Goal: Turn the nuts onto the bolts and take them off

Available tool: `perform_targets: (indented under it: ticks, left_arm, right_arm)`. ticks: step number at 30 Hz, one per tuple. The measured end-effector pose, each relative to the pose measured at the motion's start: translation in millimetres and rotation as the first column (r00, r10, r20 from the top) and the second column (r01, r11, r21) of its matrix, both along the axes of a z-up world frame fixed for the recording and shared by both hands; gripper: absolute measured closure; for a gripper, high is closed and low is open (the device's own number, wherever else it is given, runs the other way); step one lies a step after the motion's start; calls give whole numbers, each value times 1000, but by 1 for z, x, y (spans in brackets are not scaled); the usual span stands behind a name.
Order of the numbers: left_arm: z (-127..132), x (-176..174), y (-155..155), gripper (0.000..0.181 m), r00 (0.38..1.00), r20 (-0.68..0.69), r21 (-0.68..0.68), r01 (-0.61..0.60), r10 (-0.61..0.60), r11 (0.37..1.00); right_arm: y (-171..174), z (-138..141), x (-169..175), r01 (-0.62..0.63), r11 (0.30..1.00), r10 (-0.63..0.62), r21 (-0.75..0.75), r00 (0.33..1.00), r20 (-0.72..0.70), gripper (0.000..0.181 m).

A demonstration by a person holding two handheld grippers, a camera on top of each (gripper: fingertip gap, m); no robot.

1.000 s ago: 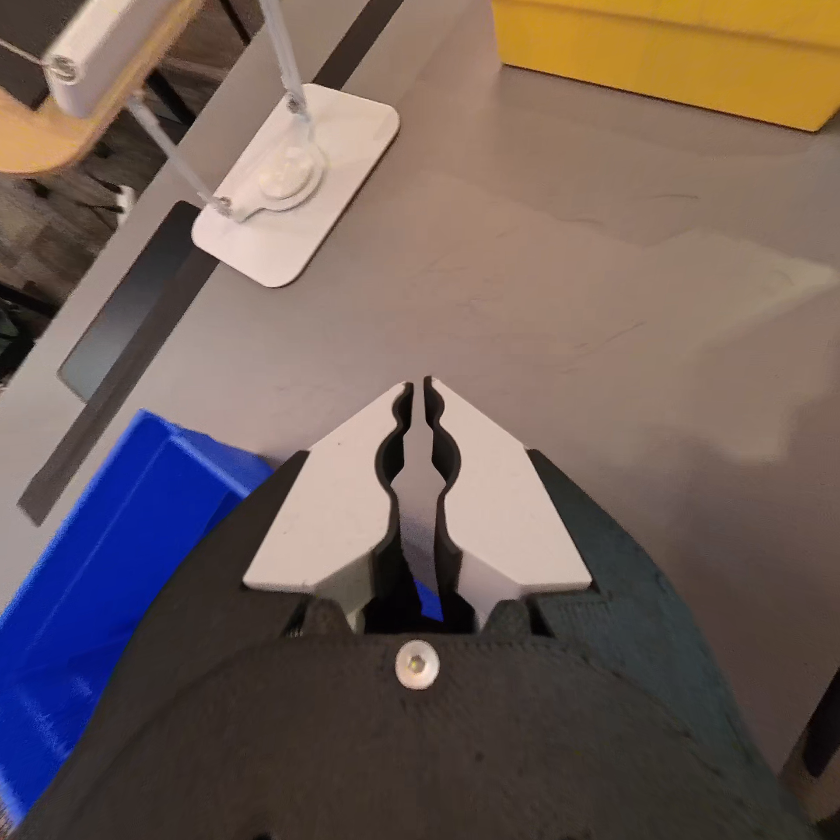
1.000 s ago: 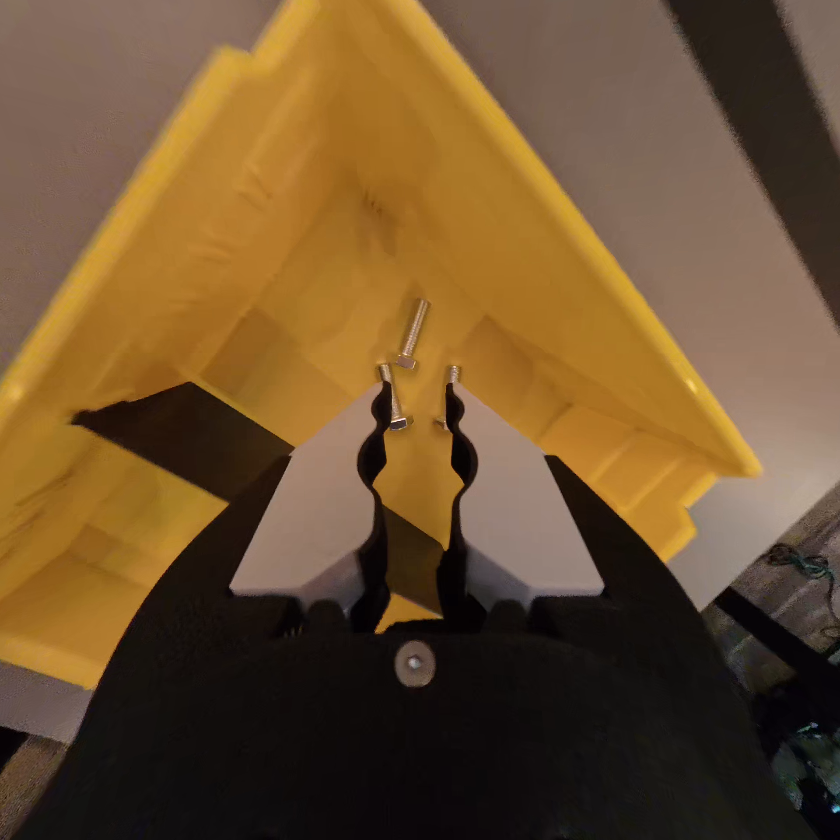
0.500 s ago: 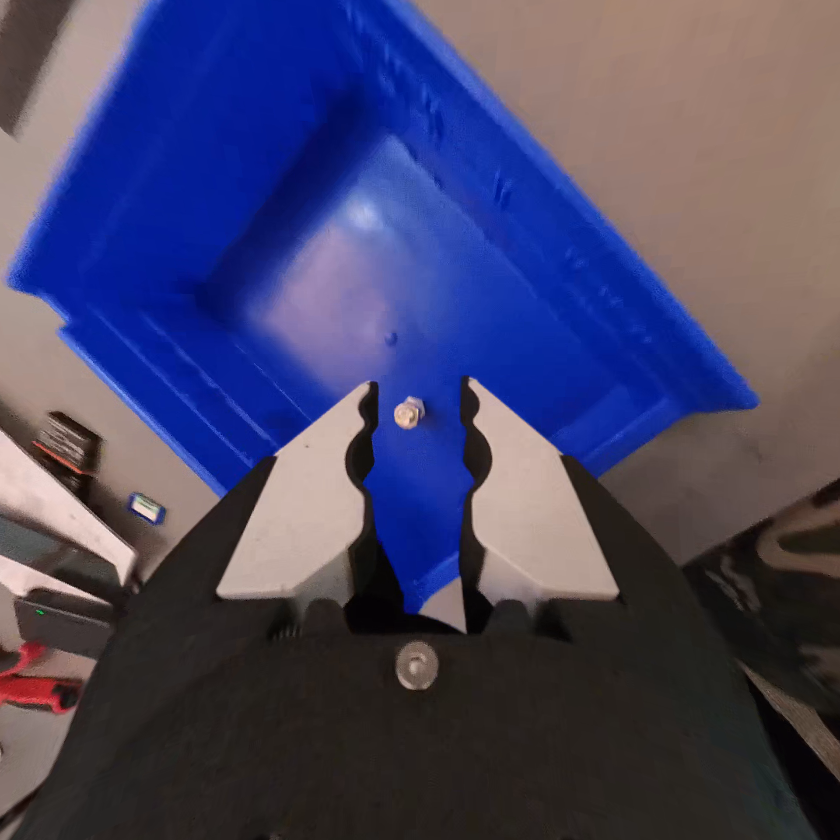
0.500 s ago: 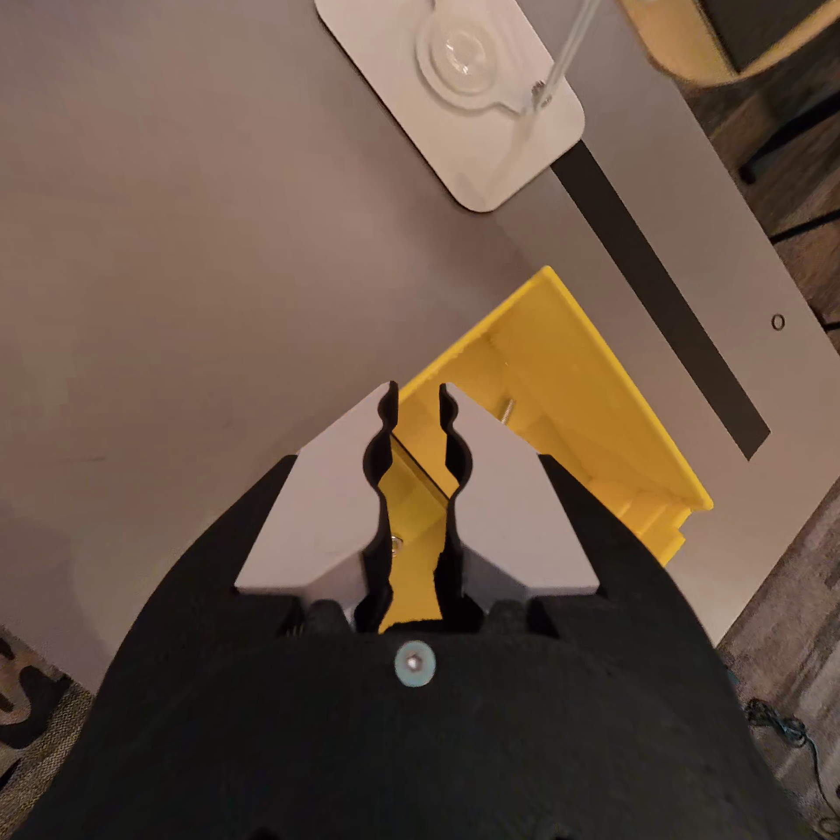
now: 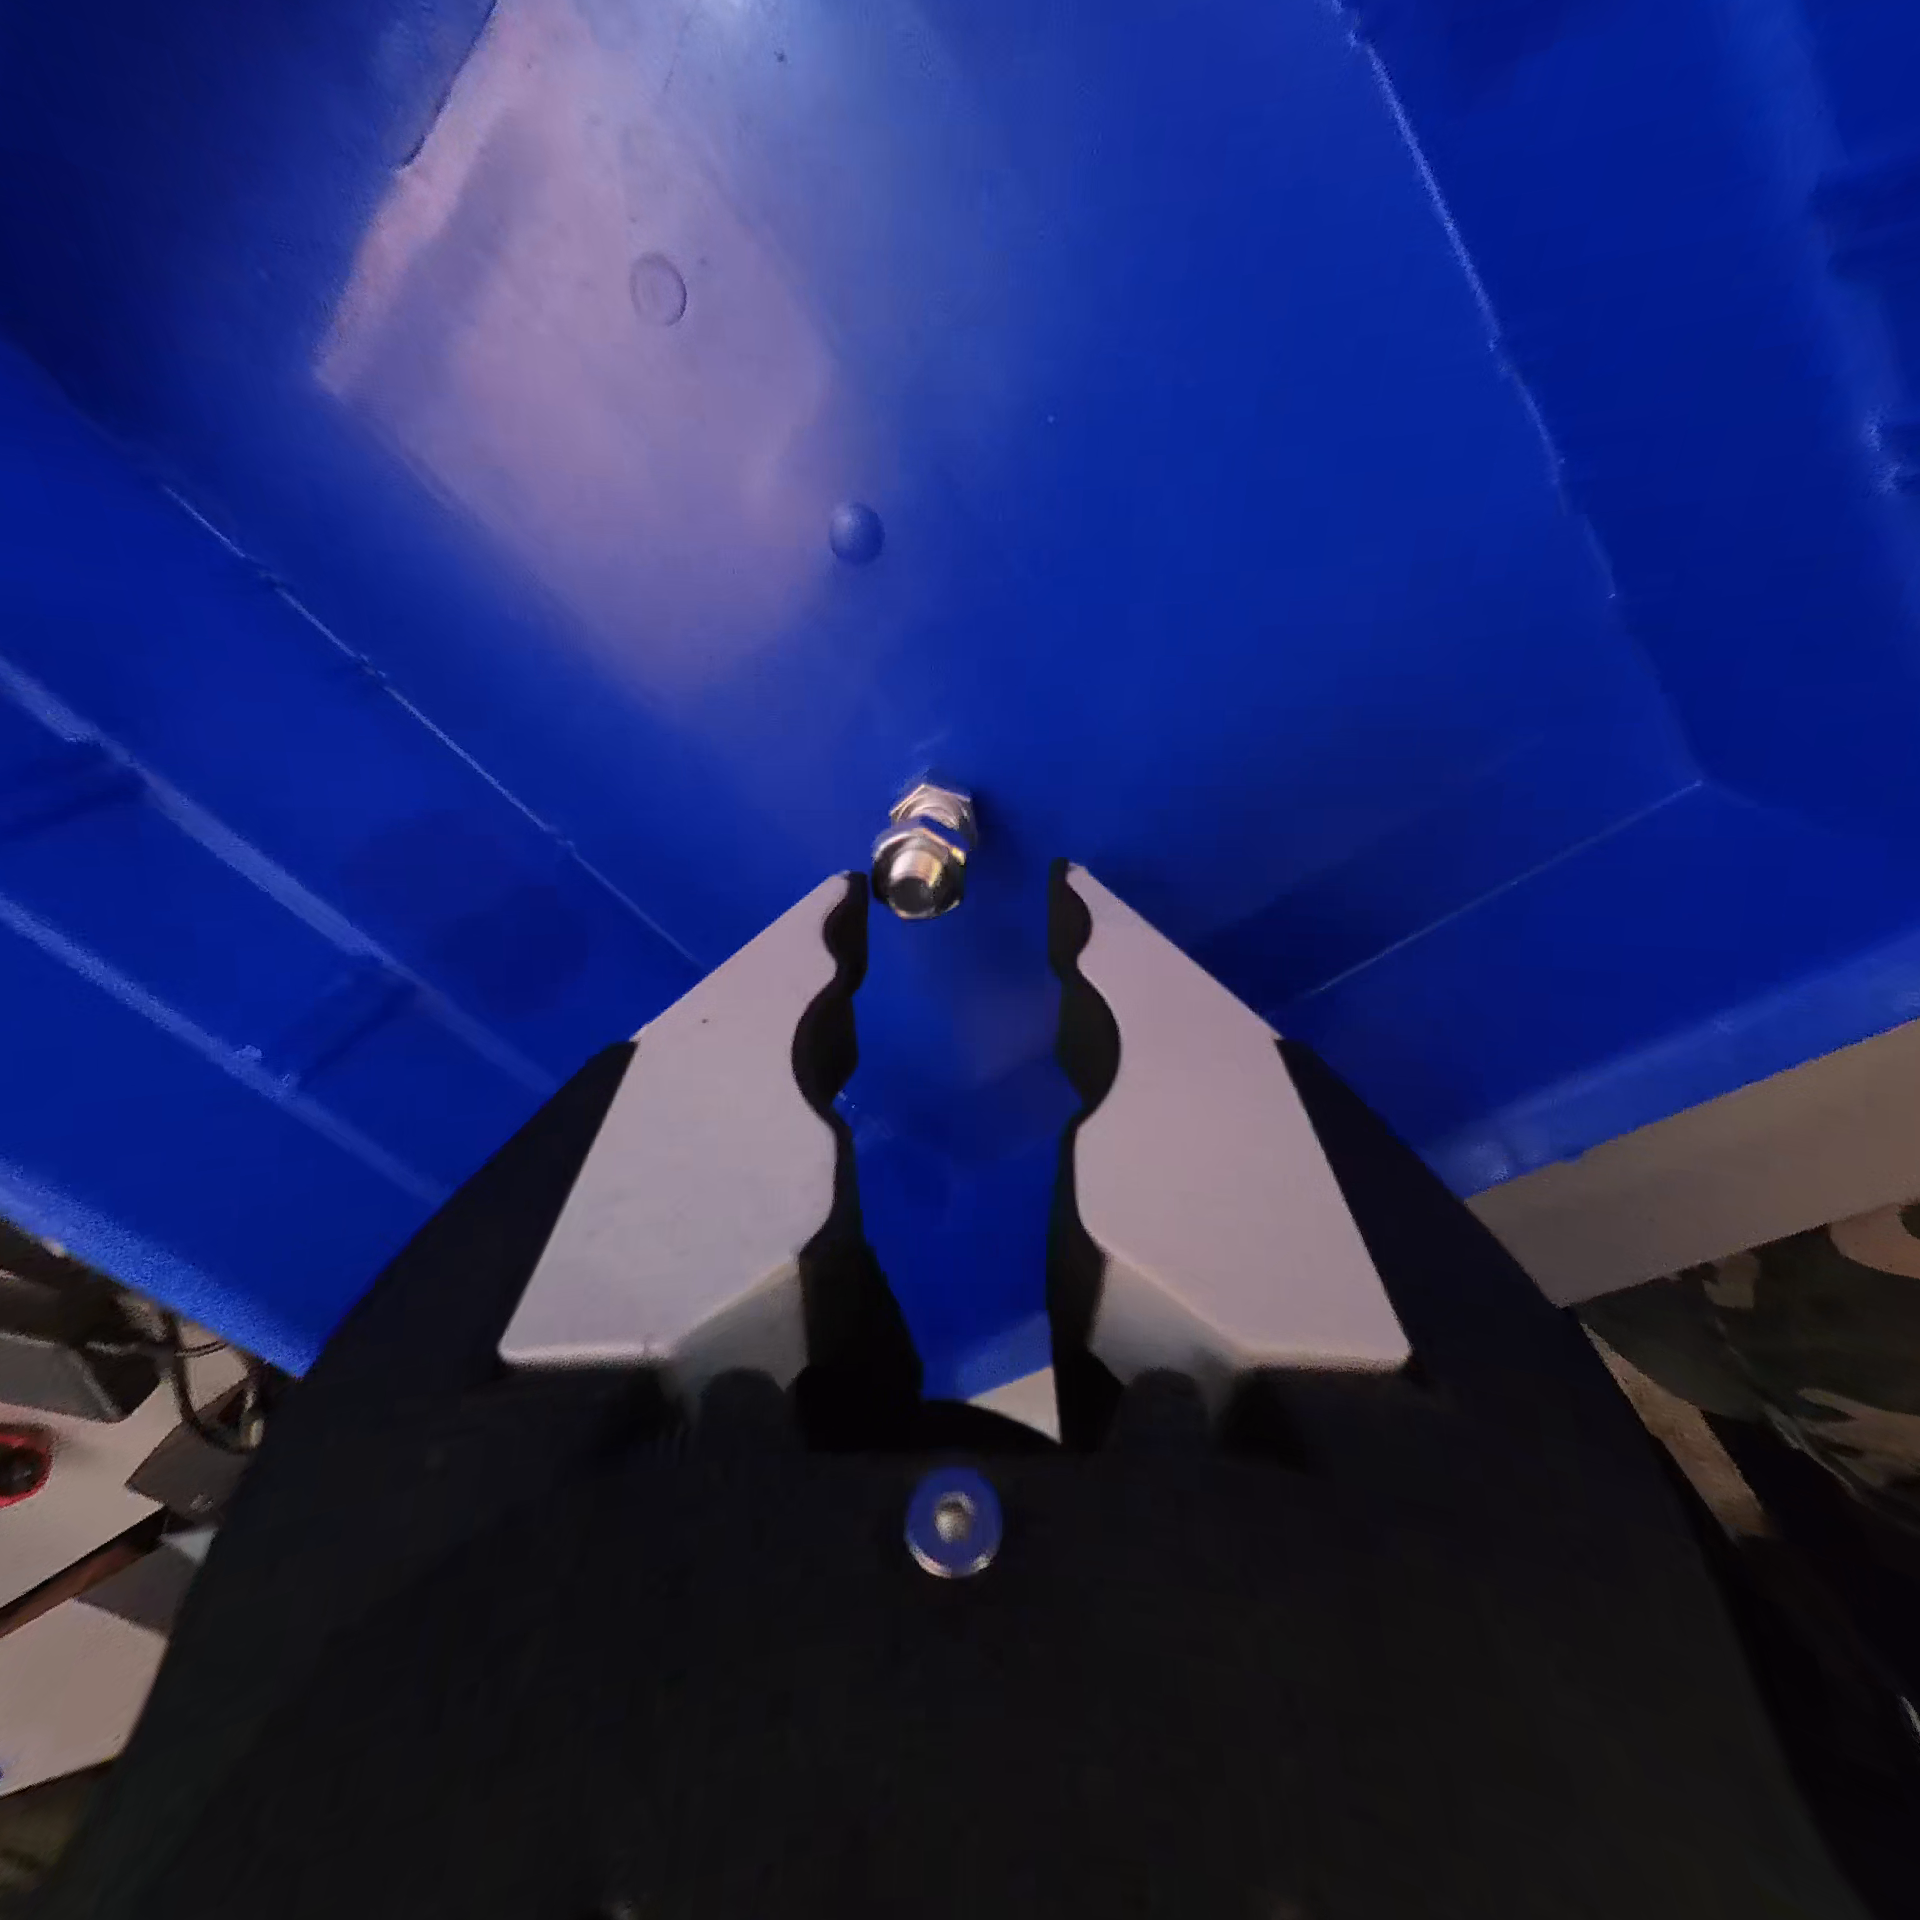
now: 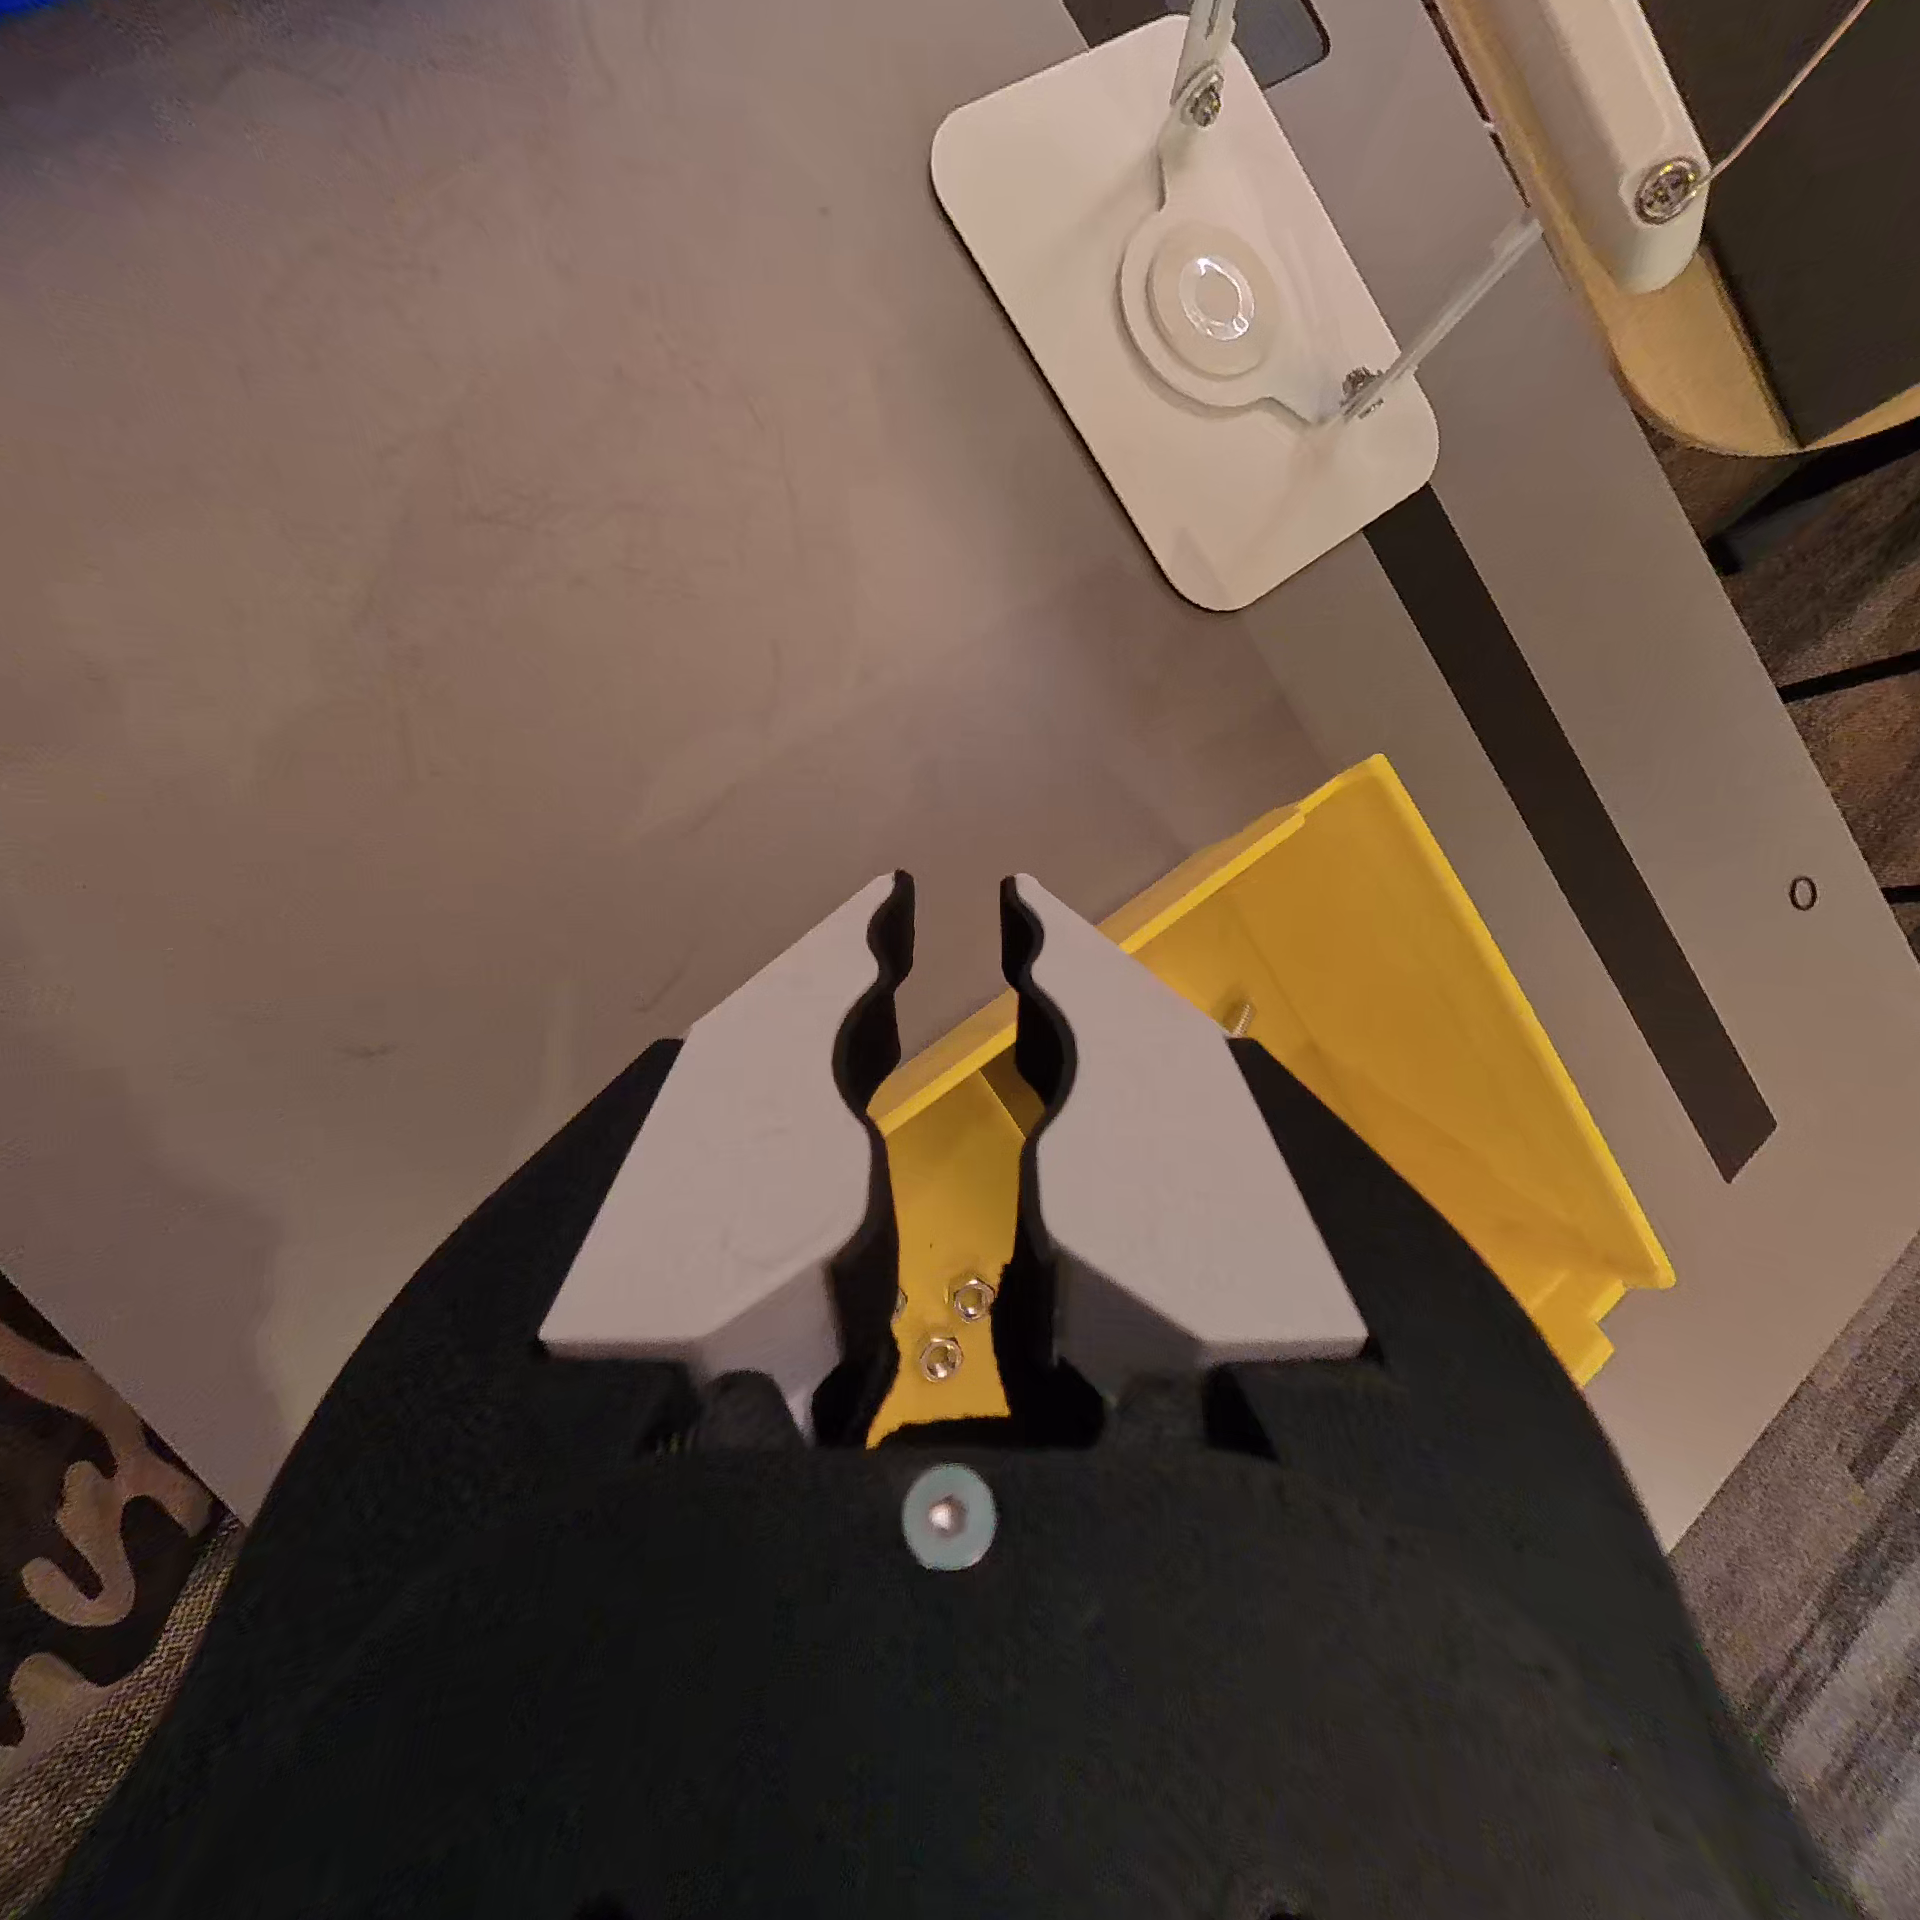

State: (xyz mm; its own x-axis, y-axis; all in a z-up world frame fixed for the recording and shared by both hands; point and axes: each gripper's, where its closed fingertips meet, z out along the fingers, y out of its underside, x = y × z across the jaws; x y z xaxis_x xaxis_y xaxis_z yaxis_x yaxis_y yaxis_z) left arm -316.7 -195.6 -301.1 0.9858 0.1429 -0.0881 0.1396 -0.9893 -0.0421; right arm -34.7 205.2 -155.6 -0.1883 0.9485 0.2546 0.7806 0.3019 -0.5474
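1. The left gripper (image 5: pixel 956 883) hangs inside the blue bin (image 5: pixel 1351 416), jaws apart and empty, pointed at the bin floor.
2. A bolt (image 5: pixel 920 868) with a nut on its shank stands on that floor, just past the fingertips and a little toward the left finger (image 5: pixel 727 1091). Nothing touches it.
3. The right gripper (image 6: pixel 956 883) hovers over the grey table (image 6: pixel 468 520), jaws parted and holding nothing.
4. The yellow bin (image 6: pixel 1403 987) lies below and to the right of that gripper. Three loose nuts (image 6: pixel 951 1330) show on the bin floor between the fingers, and the end of one bolt shows by the right finger (image 6: pixel 1174 1174).
5. Step in hand, as I judge it: picking up the assembled bolt so its nut can be taken off.
6. Next move calls for shifting the left gripper slightly leftward to centre the bolt, easing down, then closing on the head or shank without tipping it.
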Motion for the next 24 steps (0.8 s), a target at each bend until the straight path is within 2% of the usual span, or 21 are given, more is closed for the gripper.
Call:
perform_targets:
  ticks: [3,8,12,16,19,24]
  left_arm:
    - [-1,-3,3,165,1000,-9,17,-5,6,1000]
    - [2,-2,11,165,1000,-10,62,20,-20,998]
    - [21,2,30,165,999,-7,180,47,-46,982]
    - [49,14,48,165,997,18,319,72,-81,945]
    - [77,29,62,165,991,26,421,107,-129,901]
    - [128,64,90,166,967,-52,546,238,-251,803]
  right_arm:
    - [-3,0,-2,-11,1000,11,-1,1000,-5,166]
    - [-12,4,-6,-36,999,36,0,999,-30,167]
    - [-34,17,-16,-97,995,95,-19,990,-105,165]
    - [-88,36,-39,-267,957,234,-111,940,-247,159]
    - [-141,46,-54,-422,878,332,-227,877,-347,150]
    - [-203,50,-79,-554,750,382,-361,809,-447,149]
